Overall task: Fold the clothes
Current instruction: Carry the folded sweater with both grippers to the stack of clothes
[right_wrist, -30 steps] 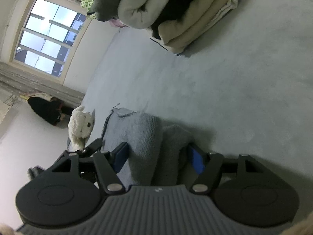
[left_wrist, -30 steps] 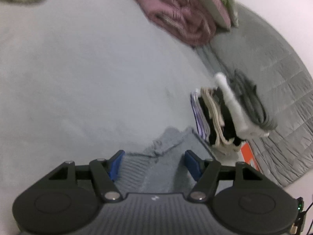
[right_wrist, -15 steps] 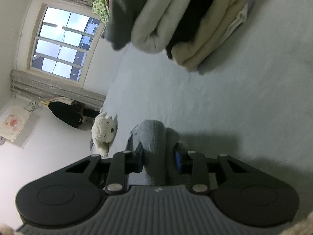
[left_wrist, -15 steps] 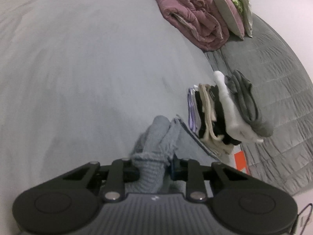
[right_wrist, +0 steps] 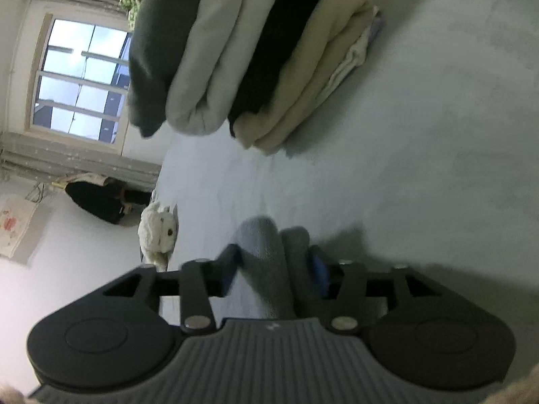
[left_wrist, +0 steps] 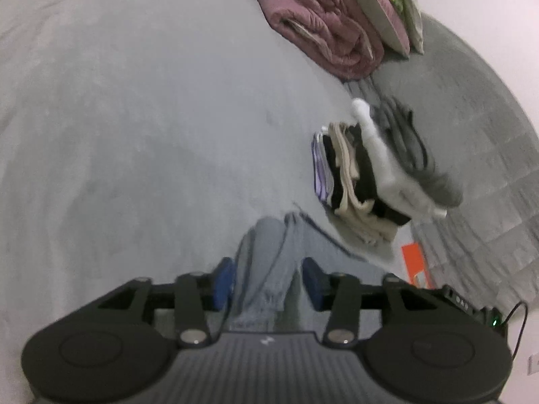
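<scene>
Grey knit fabric, most likely a sweater [left_wrist: 269,256], lies bunched on the pale grey bed [left_wrist: 141,141], and each tool has a ridge of it between its blue pads. In the left wrist view the left tool [left_wrist: 267,281] has its jaws opening: the left pad still sits against the cloth while the right pad shows a gap, so the grip is letting go. In the right wrist view the right tool [right_wrist: 274,271] is opening as well, with a thick double fold of the sweater [right_wrist: 273,262] filling the space between the pads; whether they still press on it I cannot tell for sure, though the fabric looks slack. From either tool the garment runs away toward twelve o'clock, its long axis roughly in line with the fingers, and both hands sit equally close to it, one at each end of the fold. The stack of folded clothes [left_wrist: 374,175] lies at about two o'clock from the left tool and at twelve o'clock from the right tool [right_wrist: 256,54], well clear of the sweater. A rolled pink quilt [left_wrist: 326,30] rests farther off at one o'clock. An orange label [left_wrist: 416,264] at three o'clock carries nothing readable, and no brand or writing shows elsewhere.
</scene>
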Motion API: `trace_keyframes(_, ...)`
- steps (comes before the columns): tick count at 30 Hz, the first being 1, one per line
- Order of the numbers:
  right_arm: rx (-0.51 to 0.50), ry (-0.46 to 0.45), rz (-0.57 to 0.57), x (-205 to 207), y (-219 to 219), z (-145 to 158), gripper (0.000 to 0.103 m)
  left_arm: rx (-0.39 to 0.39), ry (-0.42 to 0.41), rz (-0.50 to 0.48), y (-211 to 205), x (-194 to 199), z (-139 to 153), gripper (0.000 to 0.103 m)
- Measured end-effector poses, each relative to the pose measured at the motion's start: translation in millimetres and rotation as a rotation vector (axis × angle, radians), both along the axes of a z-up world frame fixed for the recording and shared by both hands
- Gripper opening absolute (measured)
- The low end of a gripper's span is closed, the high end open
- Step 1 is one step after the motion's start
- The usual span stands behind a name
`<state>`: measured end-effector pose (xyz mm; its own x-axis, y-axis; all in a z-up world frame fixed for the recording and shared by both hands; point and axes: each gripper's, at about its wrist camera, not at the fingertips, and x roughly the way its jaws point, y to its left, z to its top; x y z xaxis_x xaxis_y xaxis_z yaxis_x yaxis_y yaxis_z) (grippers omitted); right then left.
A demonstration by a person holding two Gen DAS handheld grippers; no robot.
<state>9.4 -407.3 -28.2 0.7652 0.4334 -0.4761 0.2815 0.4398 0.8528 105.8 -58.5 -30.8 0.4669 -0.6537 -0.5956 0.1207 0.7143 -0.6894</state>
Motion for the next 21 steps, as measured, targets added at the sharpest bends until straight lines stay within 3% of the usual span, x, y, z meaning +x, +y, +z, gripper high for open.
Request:
trace_keyframes(2,-0.001,-0.027,0.001,-5,-5,4,0.067,-0.003,0.004,-0.005,0,4,-3,0.059)
trace_keyframes(6,-0.044,-0.033,0.062,-8,2,5,0.068,-0.015,0.053,-0.015,-4,11,-22,0.059)
trace_keyframes(9,-0.1,0.011,0.106,-6,14,-4,0.068,-0.073,0.057,0.004,-4,9,-33,0.057)
trace_keyframes(14,-0.078,0.013,0.105,-8,16,-21,0.067,-0.177,0.089,0.054,-4,-1,-46,0.047)
trace_keyframes(21,-0.039,-0.012,0.09,-13,16,-26,0.046,-0.209,0.096,0.13,-11,-13,-45,0.03)
